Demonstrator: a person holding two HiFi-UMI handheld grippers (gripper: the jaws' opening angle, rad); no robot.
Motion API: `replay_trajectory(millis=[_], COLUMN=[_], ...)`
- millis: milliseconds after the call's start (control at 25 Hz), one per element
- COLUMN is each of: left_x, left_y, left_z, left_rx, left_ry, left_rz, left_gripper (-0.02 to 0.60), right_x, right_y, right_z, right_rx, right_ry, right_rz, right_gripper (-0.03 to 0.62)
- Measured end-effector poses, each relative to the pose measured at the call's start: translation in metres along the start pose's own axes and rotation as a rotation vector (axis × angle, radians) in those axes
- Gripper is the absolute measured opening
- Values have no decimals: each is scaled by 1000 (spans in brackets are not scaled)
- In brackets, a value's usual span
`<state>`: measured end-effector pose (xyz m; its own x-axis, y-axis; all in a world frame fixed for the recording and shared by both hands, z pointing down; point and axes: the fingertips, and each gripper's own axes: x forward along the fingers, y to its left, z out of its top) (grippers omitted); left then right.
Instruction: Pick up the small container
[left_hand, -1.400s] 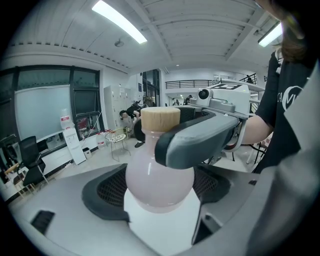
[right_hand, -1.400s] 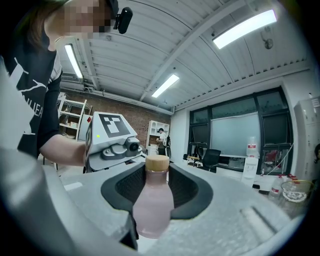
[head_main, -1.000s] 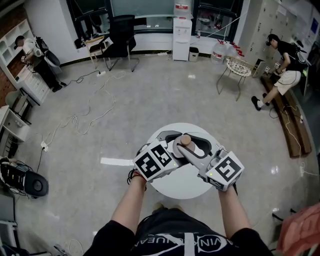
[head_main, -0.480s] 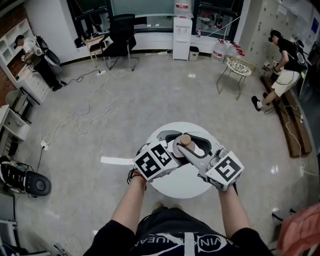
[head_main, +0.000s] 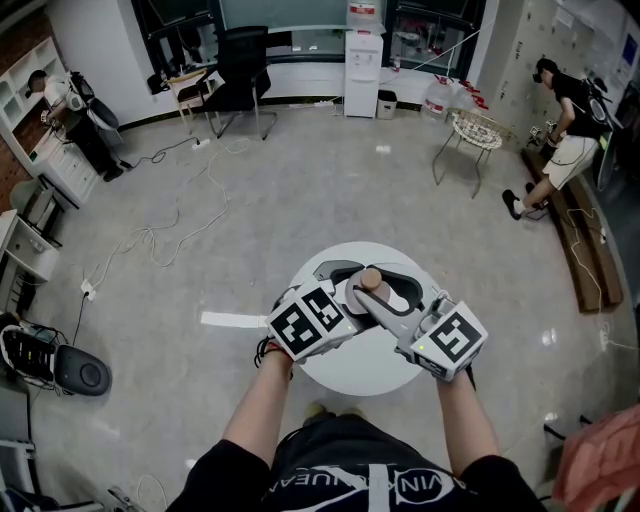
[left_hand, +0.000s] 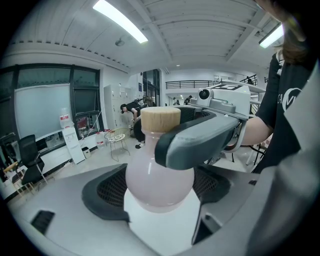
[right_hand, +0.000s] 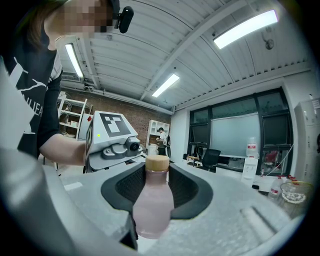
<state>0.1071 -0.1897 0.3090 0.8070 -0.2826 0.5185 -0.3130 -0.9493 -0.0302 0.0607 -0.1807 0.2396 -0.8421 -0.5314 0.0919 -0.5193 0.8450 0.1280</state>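
While both grippers meet over the round white table (head_main: 355, 372) just below the middle of the head view, the floor around it holds plenty else: at the upper left a person (head_main: 62, 100) stands by white shelving (head_main: 22, 70), loose cables (head_main: 170, 225) trail across the left half, a round black device (head_main: 76, 372) lies at the lower left edge, and a strip of white tape (head_main: 232, 321) lies just left of the table. Along the top edge stand a black office chair (head_main: 240, 72) and, right of it, a white water dispenser (head_main: 363, 70). On the table, the left gripper (left_hand: 161, 186) has its jaws set wide, one dark pad to each side of the small container (head_main: 371, 281), a pale pink bottle with a wood-coloured cap, upright with the white tabletop right beneath it; no view shows whether those pads touch it. The right gripper (right_hand: 154, 186) reaches in from the right with its pads closed against both sides of the bottle. In the left gripper view one of its grey jaws crosses in front of the bottle's shoulder and hides part of it. From above, the two grippers cover all but the cap. Farther right, well apart from the table, are a wire chair (head_main: 475, 135), a second person (head_main: 566, 125) and a long wooden bench (head_main: 592, 255).
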Motion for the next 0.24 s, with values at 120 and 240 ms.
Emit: replay_trajectory(millis=[120,240], left_x=[0,0], left_y=[0,-1], left_z=[0,1], left_rx=[0,0], left_ry=[-1,-4], left_rz=[-3,-3], left_gripper=[357,357], right_x=[0,-1], right_y=[0,1], right_z=[0,0], right_rx=[0,5], right_ry=[1,5], right_rz=[1,3], right_gripper=[144,144])
